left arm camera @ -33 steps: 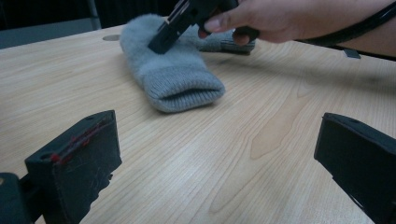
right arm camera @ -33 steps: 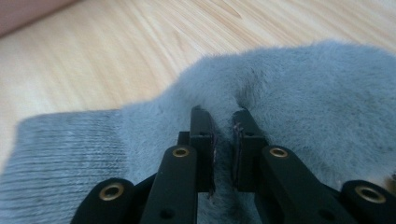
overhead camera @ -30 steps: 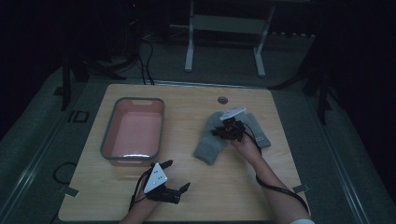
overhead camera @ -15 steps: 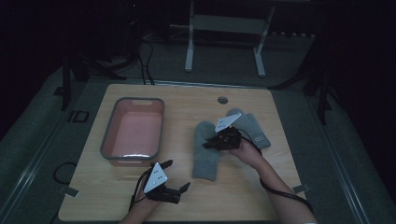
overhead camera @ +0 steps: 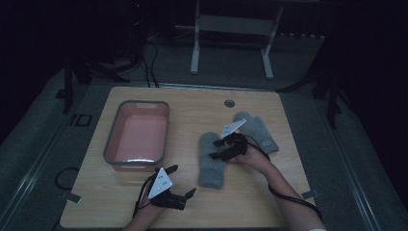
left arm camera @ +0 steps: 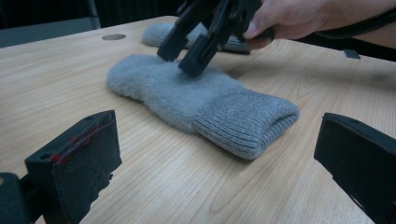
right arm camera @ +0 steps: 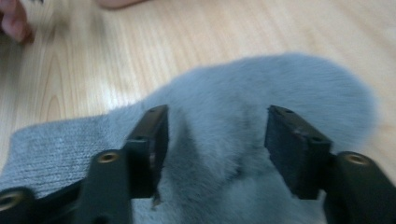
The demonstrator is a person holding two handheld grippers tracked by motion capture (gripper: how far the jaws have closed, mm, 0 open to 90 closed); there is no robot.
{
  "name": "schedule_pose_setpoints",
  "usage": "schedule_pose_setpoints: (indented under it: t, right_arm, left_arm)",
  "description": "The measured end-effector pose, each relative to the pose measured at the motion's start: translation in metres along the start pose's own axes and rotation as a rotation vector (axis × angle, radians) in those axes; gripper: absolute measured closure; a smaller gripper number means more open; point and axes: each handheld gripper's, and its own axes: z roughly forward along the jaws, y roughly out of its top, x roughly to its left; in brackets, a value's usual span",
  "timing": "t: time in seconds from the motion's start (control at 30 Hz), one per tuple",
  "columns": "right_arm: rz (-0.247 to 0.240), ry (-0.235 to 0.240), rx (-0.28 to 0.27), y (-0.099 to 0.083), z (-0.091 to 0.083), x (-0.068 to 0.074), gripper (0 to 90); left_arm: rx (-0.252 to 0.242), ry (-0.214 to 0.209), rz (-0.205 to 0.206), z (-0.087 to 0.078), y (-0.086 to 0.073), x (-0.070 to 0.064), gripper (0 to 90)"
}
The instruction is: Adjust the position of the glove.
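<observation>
So there's a light wood table with two grey mittens on the right half. The nearer mitten lies flat, knit cuff toward the near edge and fuzzy rounded end pointing far; the other mitten sits just beyond it to the right, angled, with the two close together near the middle. The right gripper is down on the nearer mitten's fuzzy part, jaws spread apart with the pads on either side of a bit of the fleece, tips touching or pressing into it but not closed on anything; you can see the gap clearly in the right gripper view. In the left gripper view the same gripper comes in from the far right, held by a hand. The left gripper hovers low near the table's near edge, left of the mitten cuff, jaws wide open and empty. A grey bin with a pink inside sits on the left half, well apart from the mittens.
</observation>
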Motion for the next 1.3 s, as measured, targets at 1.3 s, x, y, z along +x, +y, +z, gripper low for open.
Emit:
schedule_pose_setpoints:
  t: [1.3]
  right_arm:
    - [0.445, -0.468, -0.084, -0.078, -0.1, -0.09, 35.3]
  left_arm:
    - [0.003, -0.001, -0.006, 0.0, 0.0, 0.001, 0.7]
